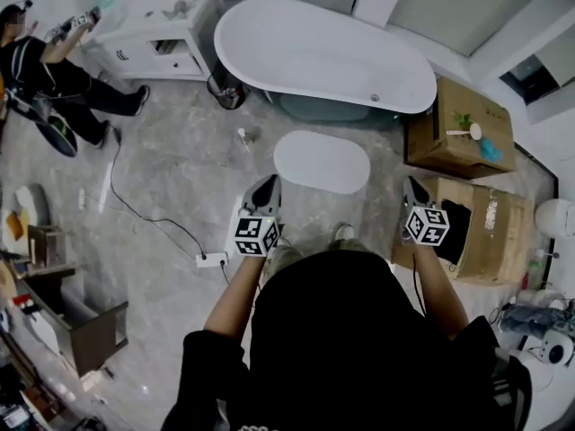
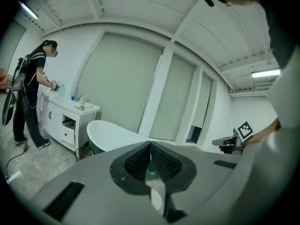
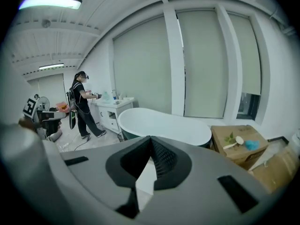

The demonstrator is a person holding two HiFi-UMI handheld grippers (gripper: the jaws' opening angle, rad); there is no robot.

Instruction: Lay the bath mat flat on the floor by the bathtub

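A white oval bath mat [image 1: 322,162] lies flat on the grey floor just in front of the white bathtub [image 1: 314,52]. My left gripper [image 1: 267,189] is held above the floor near the mat's left end. My right gripper [image 1: 413,189] hangs to the right of the mat, beside a cardboard box. Both are held up off the mat and apart from it. In the left gripper view my left gripper [image 2: 150,147] is shut with nothing in it, and the bathtub [image 2: 112,135] lies ahead. The right gripper [image 3: 151,142] is likewise shut and empty, facing the bathtub [image 3: 164,124].
Two cardboard boxes [image 1: 460,128] [image 1: 490,232] stand right of the mat. A white vanity cabinet [image 1: 162,30] stands left of the tub, with a person [image 1: 54,70] at it. A power strip [image 1: 211,259] with its cable, a small bottle [image 1: 243,137] and a dark bin [image 1: 226,91] are on the floor at left.
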